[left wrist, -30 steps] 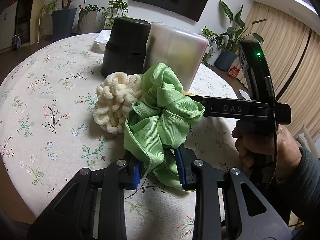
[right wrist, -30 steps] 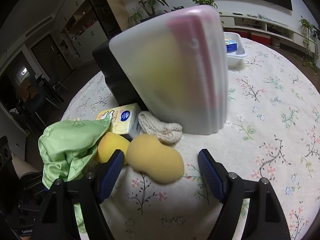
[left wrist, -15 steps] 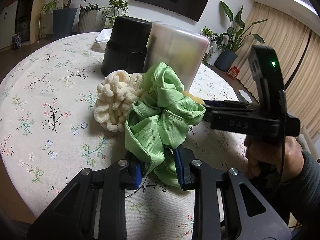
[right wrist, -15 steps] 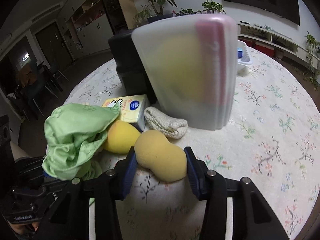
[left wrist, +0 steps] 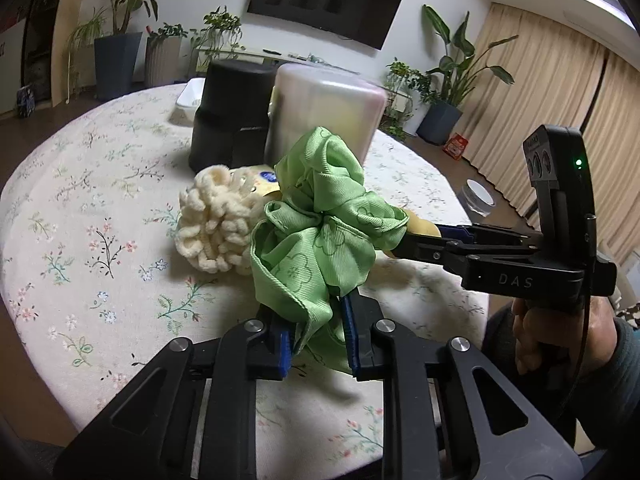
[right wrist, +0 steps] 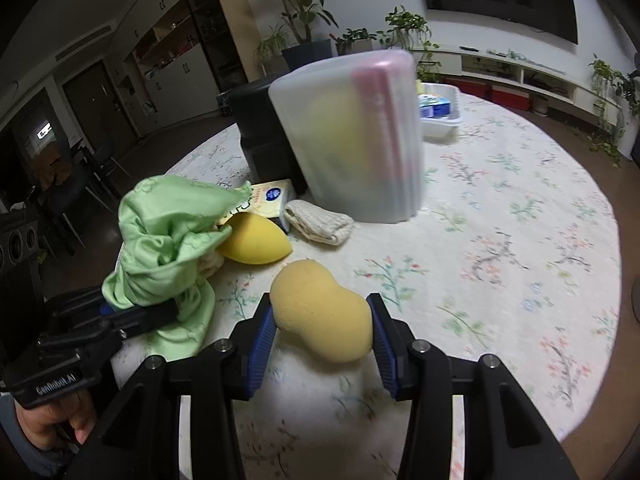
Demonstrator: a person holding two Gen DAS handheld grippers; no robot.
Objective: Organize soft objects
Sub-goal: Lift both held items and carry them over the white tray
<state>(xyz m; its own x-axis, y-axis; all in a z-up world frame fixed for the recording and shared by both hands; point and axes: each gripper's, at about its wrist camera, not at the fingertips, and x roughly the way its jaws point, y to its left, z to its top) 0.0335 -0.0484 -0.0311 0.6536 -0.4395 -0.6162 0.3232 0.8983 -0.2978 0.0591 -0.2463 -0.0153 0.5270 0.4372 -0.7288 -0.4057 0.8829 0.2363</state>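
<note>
Left gripper [left wrist: 316,344] pinches green scrunchie [left wrist: 320,232]; right gripper [right wrist: 320,340] clamps tan sponge [right wrist: 320,312], both lifted, likely bound for the frosted bin [right wrist: 352,136].

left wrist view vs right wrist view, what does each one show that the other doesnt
Only the left wrist view: the cream scrunchie in full, beside the green scrunchie that the left hand-held gripper is shut on.

Only the right wrist view: the right hand-held gripper shut on a peanut-shaped sponge, a whole teardrop sponge and a knitted cloth on the table.

Both: the green scrunchie, the frosted tub, the black box, the white tray and the floral tablecloth.
</note>
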